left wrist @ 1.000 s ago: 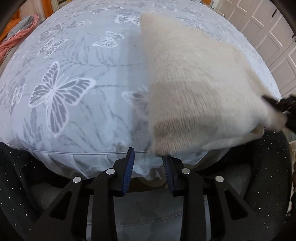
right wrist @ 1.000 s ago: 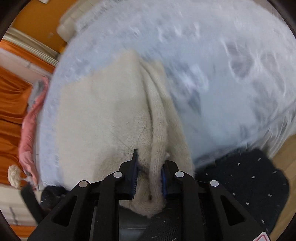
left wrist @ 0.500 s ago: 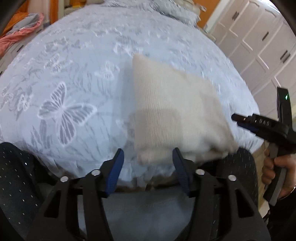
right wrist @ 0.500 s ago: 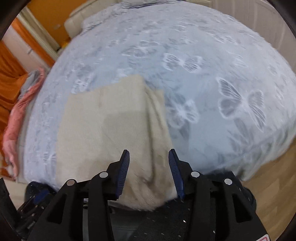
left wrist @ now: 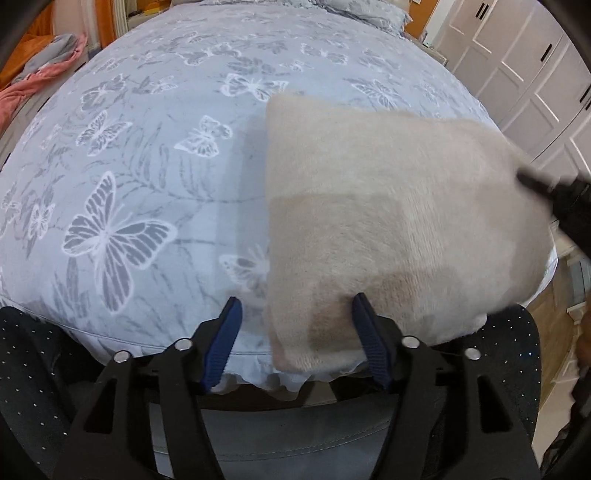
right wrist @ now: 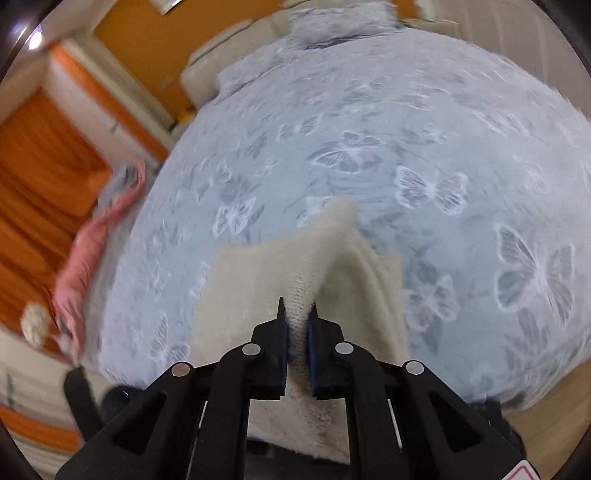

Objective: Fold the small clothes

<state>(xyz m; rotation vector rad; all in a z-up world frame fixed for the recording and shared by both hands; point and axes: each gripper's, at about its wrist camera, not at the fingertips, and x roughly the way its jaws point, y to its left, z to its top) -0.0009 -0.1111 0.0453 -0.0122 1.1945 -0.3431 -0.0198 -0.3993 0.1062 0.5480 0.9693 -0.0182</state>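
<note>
1. Bed (left wrist: 147,155): covered by a pale blue spread printed with white and grey butterflies; frilled hem along the near edge.
2. Cream knitted garment (left wrist: 388,229): folded, lying on the spread at 3 o'clock in the left wrist view, reaching the near edge.
3. Matching pillow (right wrist: 332,26): at 12 o'clock, at the far end.

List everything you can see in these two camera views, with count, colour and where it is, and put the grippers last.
cream knit garment: one, cream, near edge of the bed, one edge lifted
bedspread: one, pale blue with white butterflies, covering the bed
pillow: one, same blue print, far end of the bed
pink cloth: one, pink, off the bed's side
wardrobe doors: several, white, beside the bed
curtain: orange, beyond the pink cloth
left gripper: black, blue pads, jaws opening, straddling the garment's corner without pressing
right gripper: pinching the garment's fold
</note>
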